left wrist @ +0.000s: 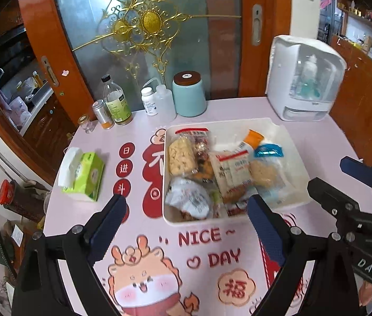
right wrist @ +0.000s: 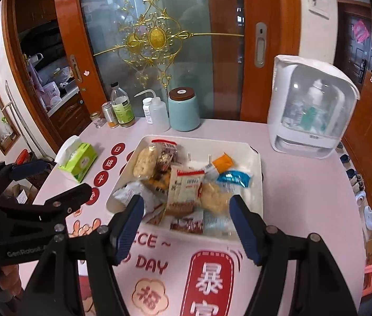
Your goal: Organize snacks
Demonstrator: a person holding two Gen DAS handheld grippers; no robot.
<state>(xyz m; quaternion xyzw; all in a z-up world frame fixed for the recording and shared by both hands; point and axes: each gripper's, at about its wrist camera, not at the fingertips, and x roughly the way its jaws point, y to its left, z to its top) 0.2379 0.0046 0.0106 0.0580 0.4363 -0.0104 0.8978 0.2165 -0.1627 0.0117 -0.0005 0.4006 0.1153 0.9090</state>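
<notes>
Held left gripper (left wrist: 186, 218) and right gripper (right wrist: 186, 216) spread, empty, above near rim of white rectangular plastic tray (left wrist: 278, 129), ready to choose. Wrapped snack packets (left wrist: 228, 168) lay heaped inside, at twelve o'clock.

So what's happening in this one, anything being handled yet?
Not yet. A person holds two grippers above a table, both open and empty. The left gripper and right gripper hover near the front edge of a white tray piled with wrapped snacks. Neither touches a packet. A green tissue pack sits left of the tray, with bottles and a blue jar behind it.
</notes>
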